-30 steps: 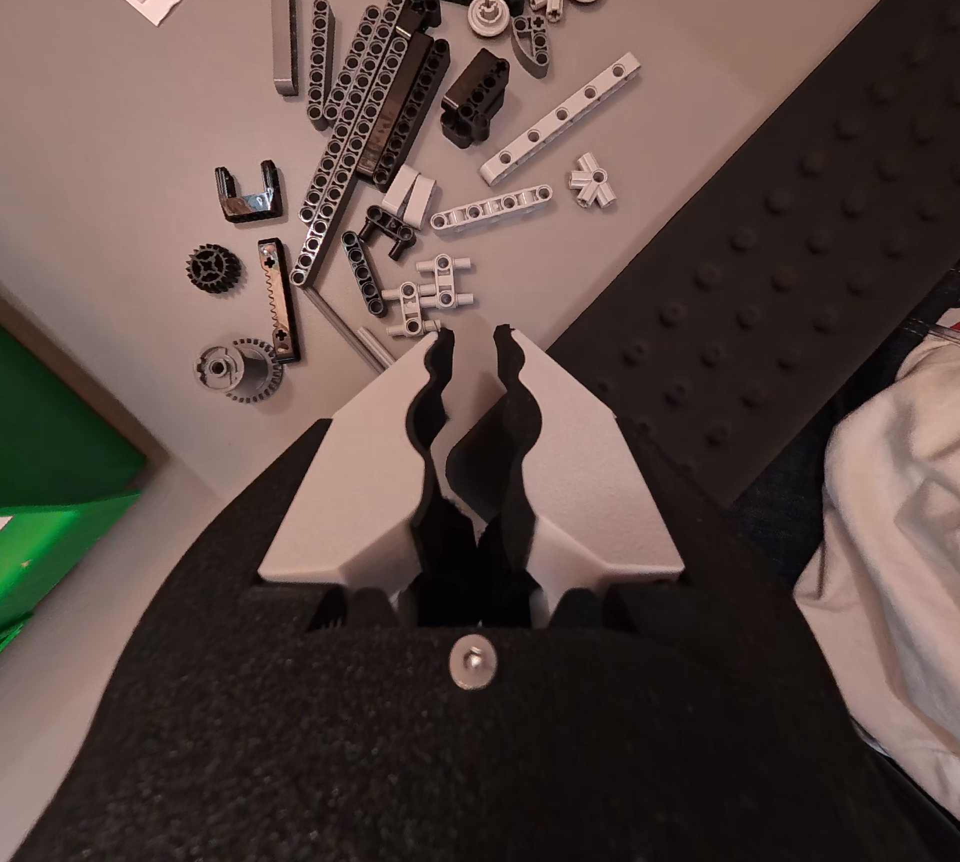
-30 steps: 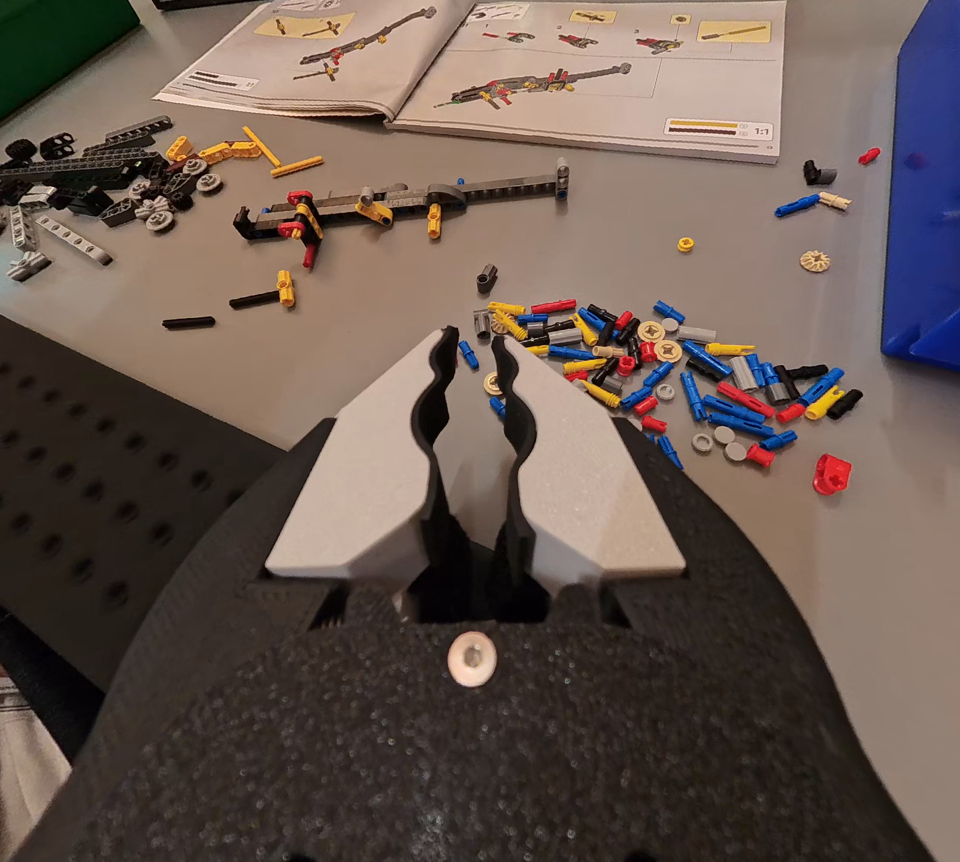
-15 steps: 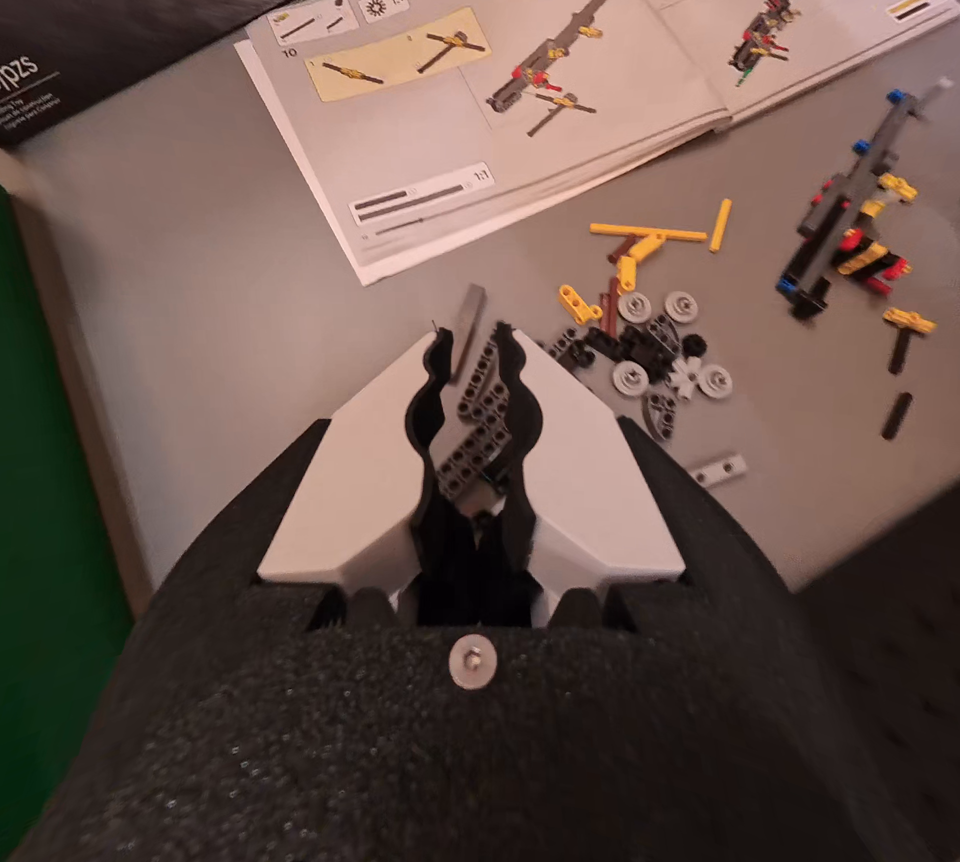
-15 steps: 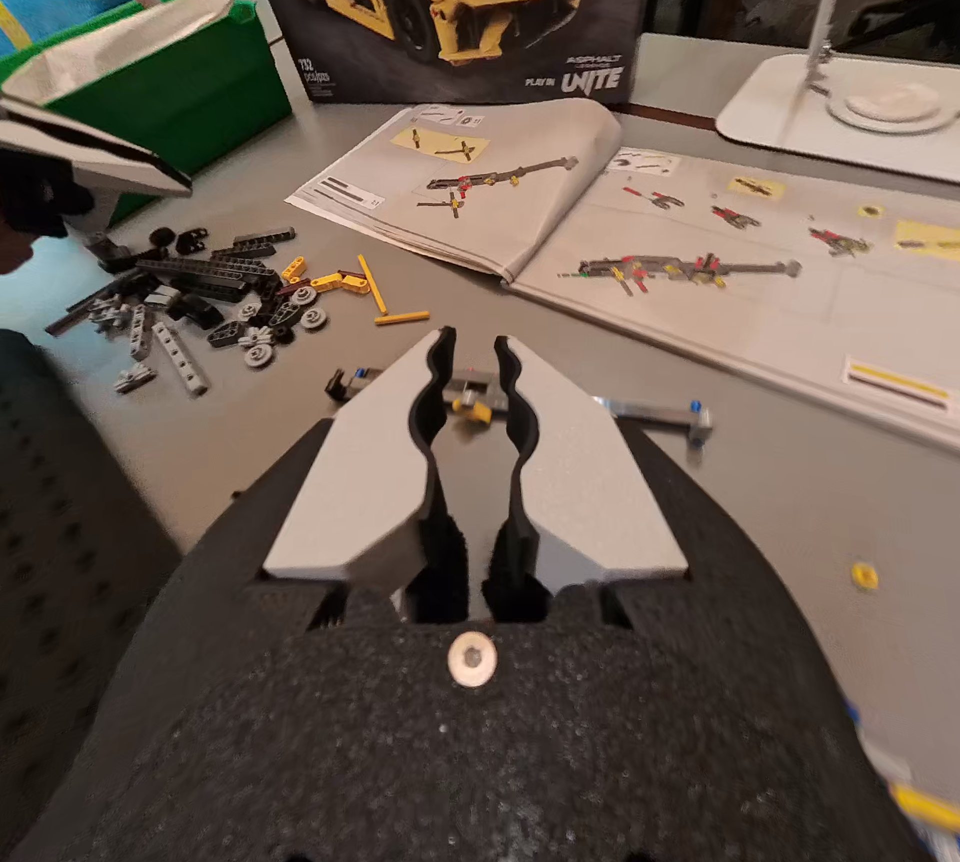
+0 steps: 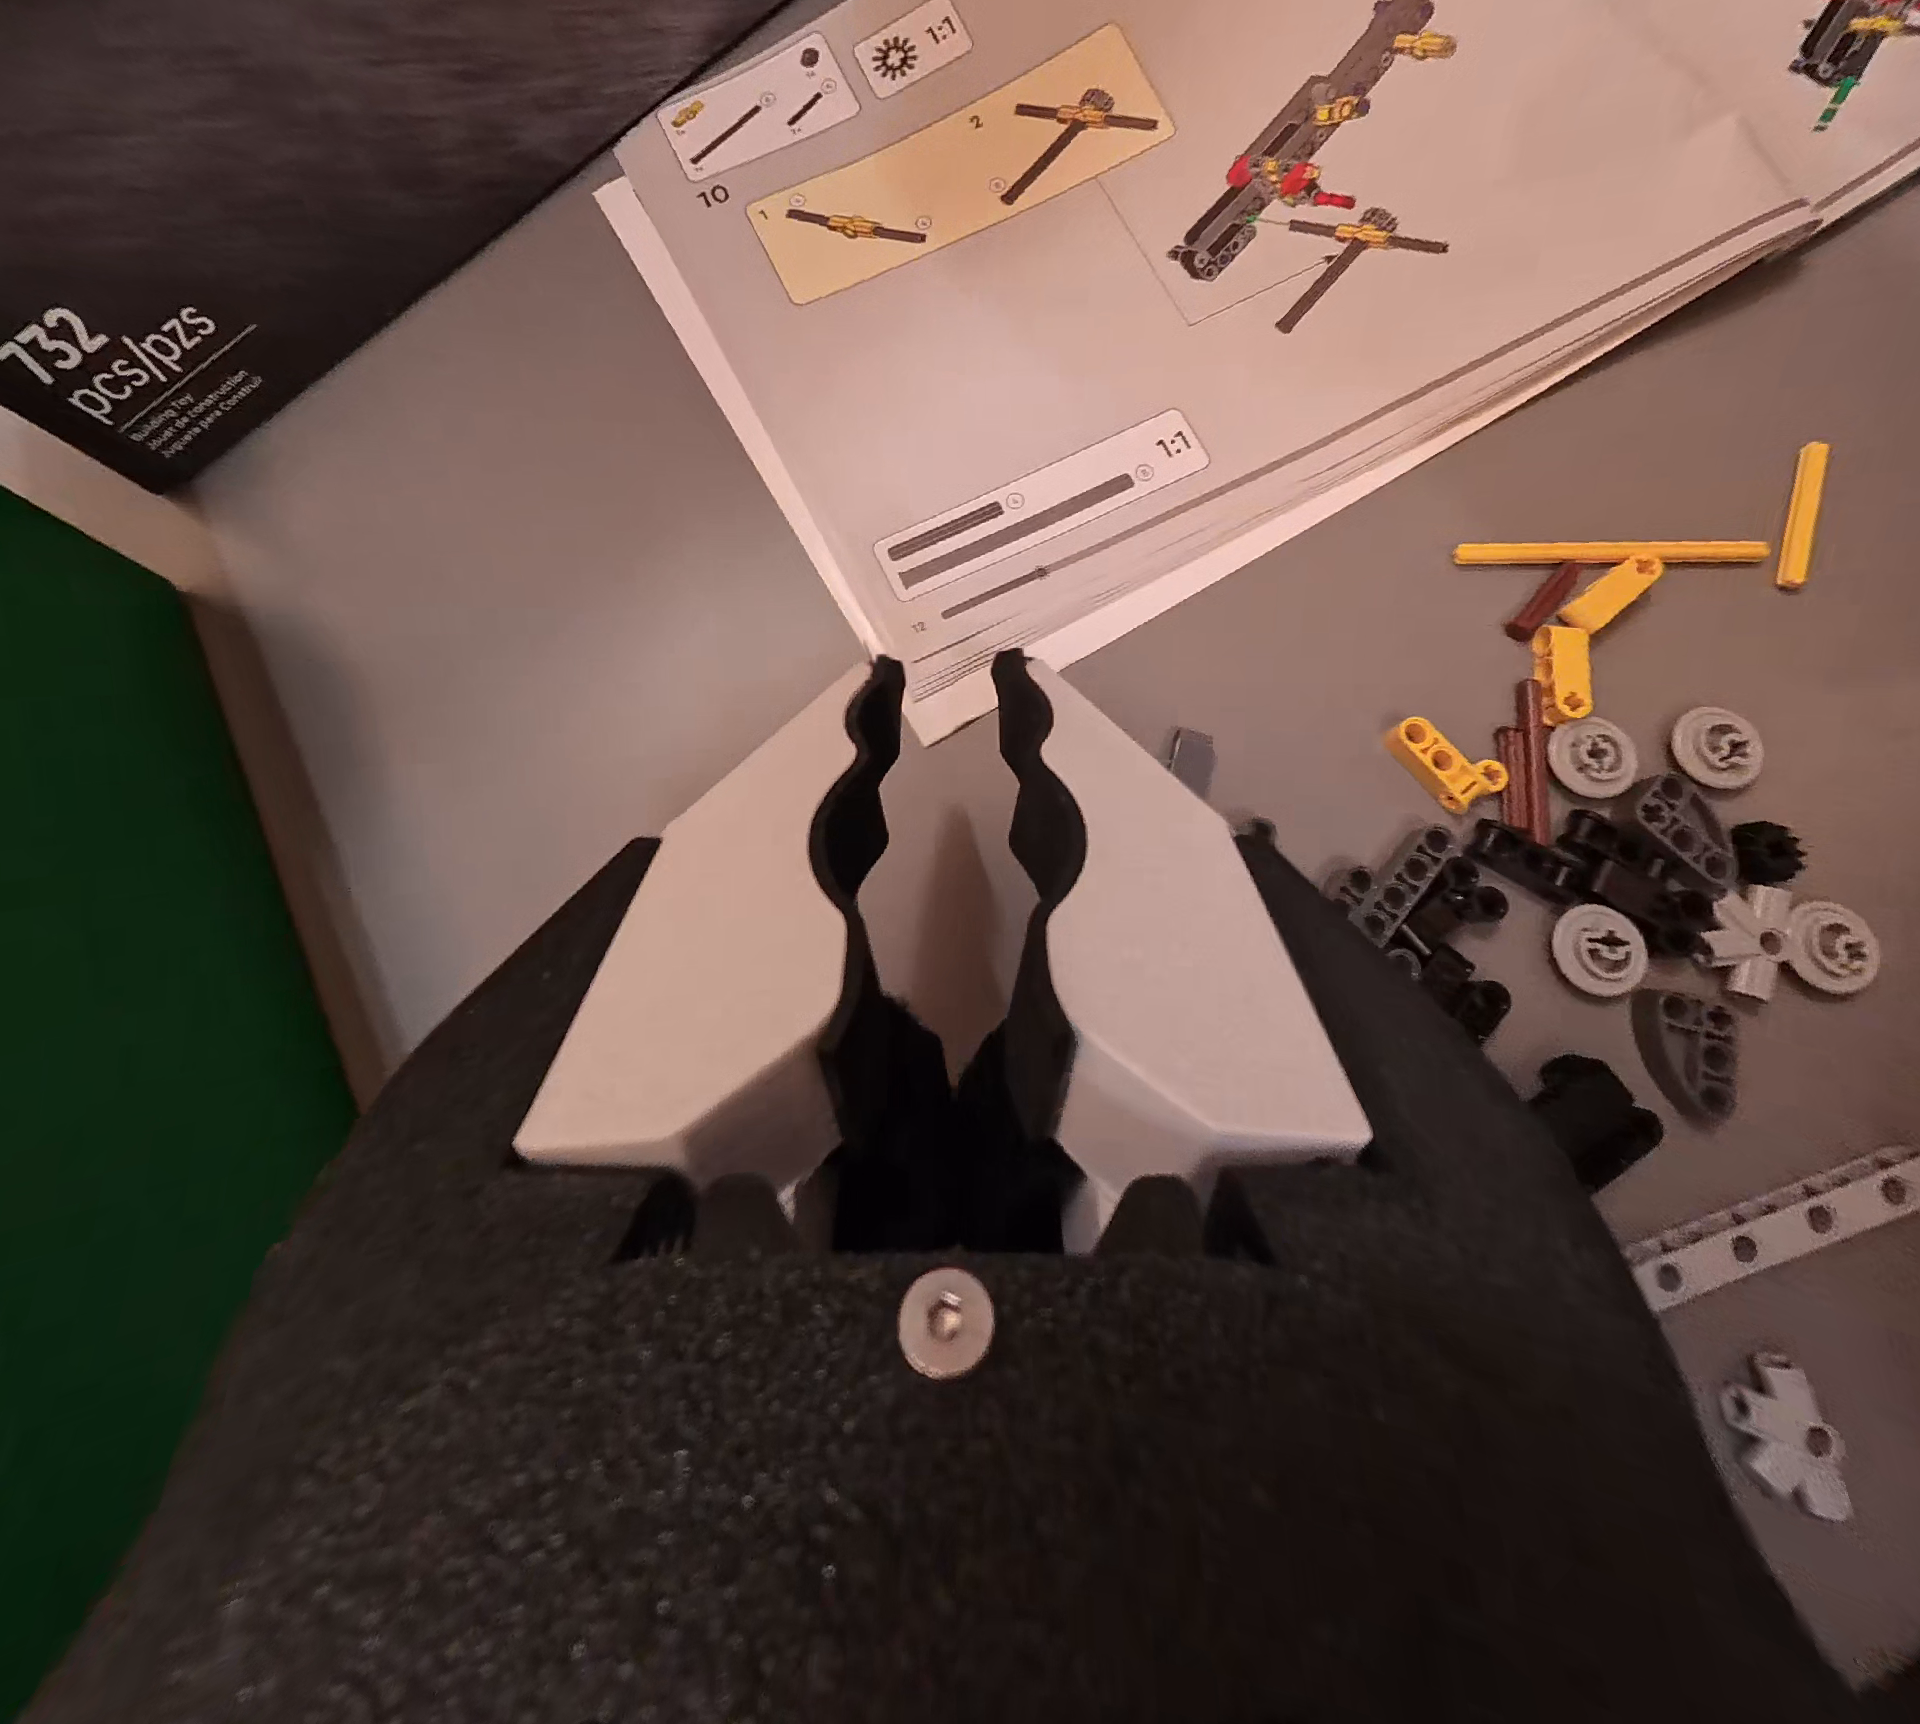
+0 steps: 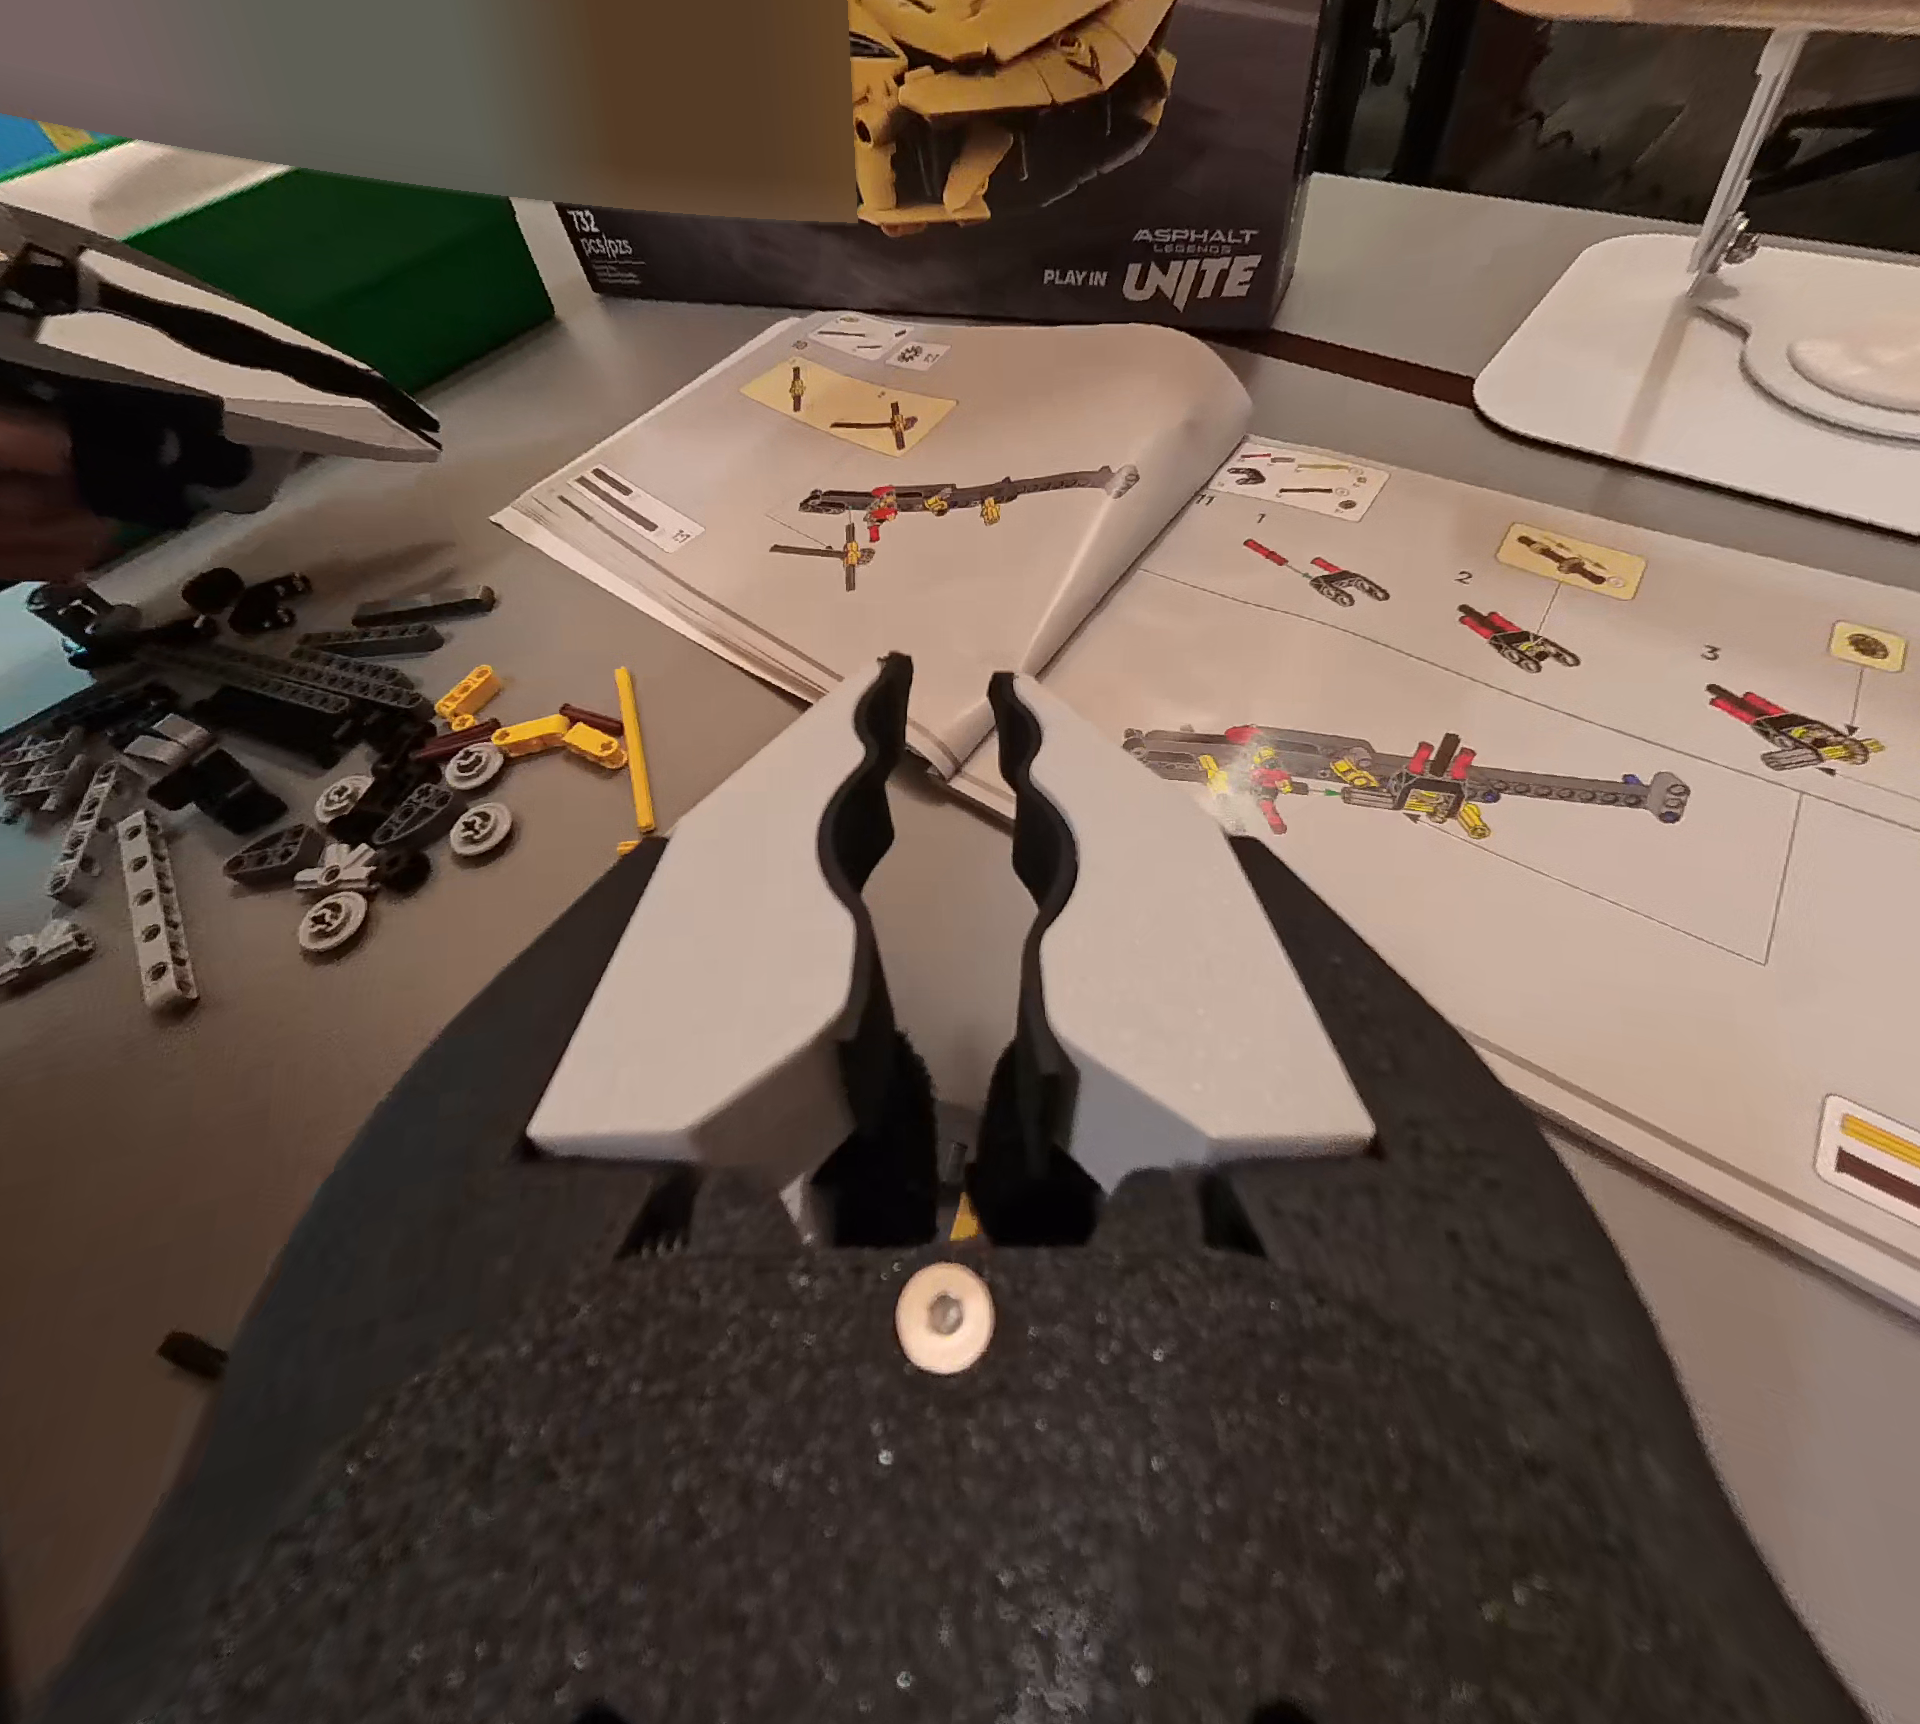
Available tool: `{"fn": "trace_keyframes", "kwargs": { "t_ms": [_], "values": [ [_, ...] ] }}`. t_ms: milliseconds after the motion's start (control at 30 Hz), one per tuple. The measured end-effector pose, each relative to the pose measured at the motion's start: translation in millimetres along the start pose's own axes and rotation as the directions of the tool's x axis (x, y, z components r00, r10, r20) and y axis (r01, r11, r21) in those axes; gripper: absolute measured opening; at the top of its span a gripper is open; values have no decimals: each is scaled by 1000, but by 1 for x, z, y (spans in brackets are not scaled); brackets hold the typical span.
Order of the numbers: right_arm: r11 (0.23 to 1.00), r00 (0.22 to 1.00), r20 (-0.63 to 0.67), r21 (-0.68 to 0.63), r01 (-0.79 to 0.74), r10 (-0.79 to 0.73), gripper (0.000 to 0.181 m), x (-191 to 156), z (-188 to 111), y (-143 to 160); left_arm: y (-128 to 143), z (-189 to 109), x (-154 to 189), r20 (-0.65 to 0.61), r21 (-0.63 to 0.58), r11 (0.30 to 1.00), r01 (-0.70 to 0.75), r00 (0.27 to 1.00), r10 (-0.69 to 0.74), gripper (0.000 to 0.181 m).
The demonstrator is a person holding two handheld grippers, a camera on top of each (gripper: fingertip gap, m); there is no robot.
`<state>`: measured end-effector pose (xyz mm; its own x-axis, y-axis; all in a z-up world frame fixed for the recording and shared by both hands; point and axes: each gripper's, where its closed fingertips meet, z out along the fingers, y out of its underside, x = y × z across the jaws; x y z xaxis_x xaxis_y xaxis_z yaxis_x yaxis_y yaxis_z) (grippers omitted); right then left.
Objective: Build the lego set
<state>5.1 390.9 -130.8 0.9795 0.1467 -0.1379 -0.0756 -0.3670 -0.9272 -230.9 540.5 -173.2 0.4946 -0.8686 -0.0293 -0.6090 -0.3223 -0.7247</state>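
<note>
The open instruction booklet lies on the grey table; it also shows in the right wrist view. My left gripper is open and empty, its tips over the booklet's near corner. A pile of black, grey and yellow Lego parts lies to its right. My right gripper is open and empty, pointing at the booklet's fold. The parts pile lies to its left, with the left gripper hovering above it. The partly built beam assembly is not in view.
The set's black box stands behind the booklet, also at the top left of the left wrist view. A green bin is at the far left. A white stand base sits at the back right. A light grey beam lies near the left gripper. The tips of one gripper are about 30 cm away from the tips of the other.
Both grippers have swung away from the parts piles and forward toward the booklet and box. Both have stayed open and empty.
</note>
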Motion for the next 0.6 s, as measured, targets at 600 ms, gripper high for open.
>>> {"fn": "trace_keyframes", "kwargs": {
  "t_ms": [600],
  "values": [
    [994, 993, 47, 40, 105, -107, 15, -33, -8, -7, 45, -113, -13, 127, -59, 986, 155, 981, -147, 14]
  ]
}}
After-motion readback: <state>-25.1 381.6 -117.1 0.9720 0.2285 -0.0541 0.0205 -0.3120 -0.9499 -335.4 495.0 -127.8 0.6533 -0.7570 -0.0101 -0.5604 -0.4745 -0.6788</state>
